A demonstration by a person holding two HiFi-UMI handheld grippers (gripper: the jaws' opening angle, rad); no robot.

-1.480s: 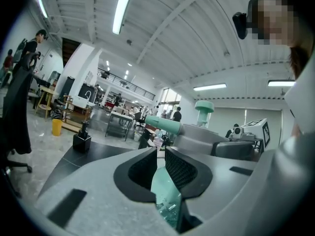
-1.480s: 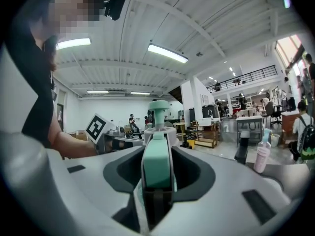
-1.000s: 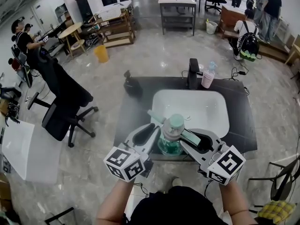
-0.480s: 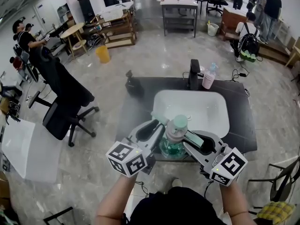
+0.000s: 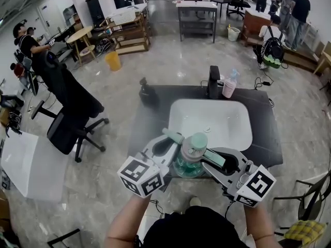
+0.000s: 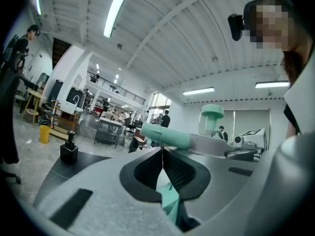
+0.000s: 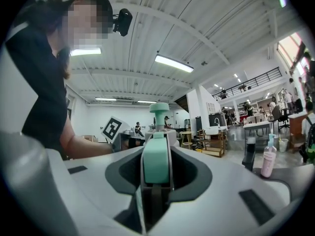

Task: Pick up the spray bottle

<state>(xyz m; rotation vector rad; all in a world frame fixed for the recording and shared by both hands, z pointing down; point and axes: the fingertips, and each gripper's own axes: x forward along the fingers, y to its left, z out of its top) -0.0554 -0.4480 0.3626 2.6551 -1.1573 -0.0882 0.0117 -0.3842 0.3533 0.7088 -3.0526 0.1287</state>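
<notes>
The spray bottle (image 5: 189, 162) is clear green with a round mint-green top. It hangs above the front rim of the sink. My right gripper (image 5: 174, 135) is shut on its neck just under the top, and the long mint fingers (image 5: 215, 159) run past it to the far left. In the right gripper view the bottle top (image 7: 159, 107) rises beyond the right gripper (image 7: 157, 154). My left gripper (image 5: 172, 144) sits close beside the bottle's left side with its jaws shut together. In the left gripper view the left gripper (image 6: 161, 154) has the bottle top (image 6: 211, 113) off to its right.
The white sink basin (image 5: 243, 138) is set in a dark counter (image 5: 266, 138). At the back stand a black tap (image 5: 213, 81) and a pink bottle (image 5: 230, 86), with a black dispenser (image 5: 146, 94) at the left corner. An office chair (image 5: 72, 107) stands to the left.
Both grippers and the bottle have come up a little towards the camera and drifted slightly right. The grip on the neck is unchanged.
</notes>
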